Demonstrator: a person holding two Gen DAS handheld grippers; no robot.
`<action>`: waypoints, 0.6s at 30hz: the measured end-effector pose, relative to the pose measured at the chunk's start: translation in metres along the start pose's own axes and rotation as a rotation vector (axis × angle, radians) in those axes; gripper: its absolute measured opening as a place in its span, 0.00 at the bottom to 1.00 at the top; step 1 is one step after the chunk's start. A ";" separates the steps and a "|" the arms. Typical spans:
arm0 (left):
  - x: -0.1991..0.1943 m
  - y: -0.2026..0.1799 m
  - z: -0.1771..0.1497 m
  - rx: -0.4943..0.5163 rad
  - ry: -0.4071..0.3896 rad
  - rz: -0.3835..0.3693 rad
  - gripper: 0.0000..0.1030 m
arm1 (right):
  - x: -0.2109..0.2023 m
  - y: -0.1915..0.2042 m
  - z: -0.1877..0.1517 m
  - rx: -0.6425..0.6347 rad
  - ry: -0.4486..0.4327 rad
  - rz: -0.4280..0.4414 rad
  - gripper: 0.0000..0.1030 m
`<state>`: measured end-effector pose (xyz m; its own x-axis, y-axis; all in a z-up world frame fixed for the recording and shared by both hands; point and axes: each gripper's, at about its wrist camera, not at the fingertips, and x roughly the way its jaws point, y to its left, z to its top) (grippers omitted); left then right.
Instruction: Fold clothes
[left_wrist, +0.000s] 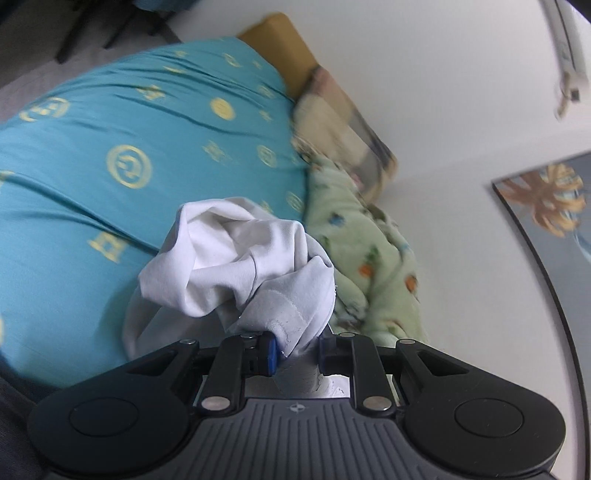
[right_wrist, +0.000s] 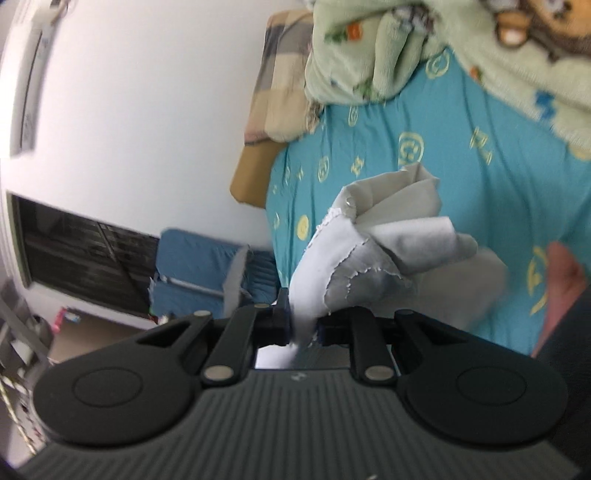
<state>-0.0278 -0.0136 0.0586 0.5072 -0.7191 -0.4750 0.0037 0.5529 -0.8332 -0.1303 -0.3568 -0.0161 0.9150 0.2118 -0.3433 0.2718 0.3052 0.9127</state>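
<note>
Left wrist view has the white garment (left_wrist: 236, 266) bunched up in a loose wad, lifted over the bed (left_wrist: 92, 177), one hemmed edge pinched in the left gripper (left_wrist: 295, 350), whose jaws are closed narrow on the cloth. Its folds hang out ahead of the fingers and droop down toward the teal sheet with its gold emblems. Beyond the garment a pale green blanket (left_wrist: 369, 266) with small coloured figures lies heaped along the wall side of the bed, and a checked pillow (left_wrist: 347, 122) sits past it near the headboard (left_wrist: 280, 40). On the white wall hangs a picture (left_wrist: 550, 206) of an orange flower.

From the right wrist, the garment (right_wrist: 388, 240) shows again, a frayed edge running down into the right gripper (right_wrist: 303, 328), jaws drawn narrow and clamped on it. It hangs over the same sheet (right_wrist: 461, 184), the blanket (right_wrist: 369, 51) piled further off. A blue chair (right_wrist: 207, 266) stands below a dark window (right_wrist: 85, 254)
</note>
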 end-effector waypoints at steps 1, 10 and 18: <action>0.009 -0.013 -0.004 0.013 0.015 -0.002 0.20 | -0.008 -0.003 0.011 0.010 -0.012 0.006 0.16; 0.161 -0.160 -0.009 0.177 0.138 -0.051 0.20 | -0.036 -0.014 0.165 0.072 -0.148 -0.007 0.16; 0.315 -0.336 -0.012 0.351 0.177 -0.340 0.21 | -0.063 0.056 0.348 -0.175 -0.417 0.014 0.16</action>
<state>0.1204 -0.4306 0.1852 0.2740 -0.9259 -0.2600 0.4469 0.3619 -0.8181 -0.0694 -0.6765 0.1338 0.9699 -0.1643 -0.1799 0.2370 0.4653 0.8528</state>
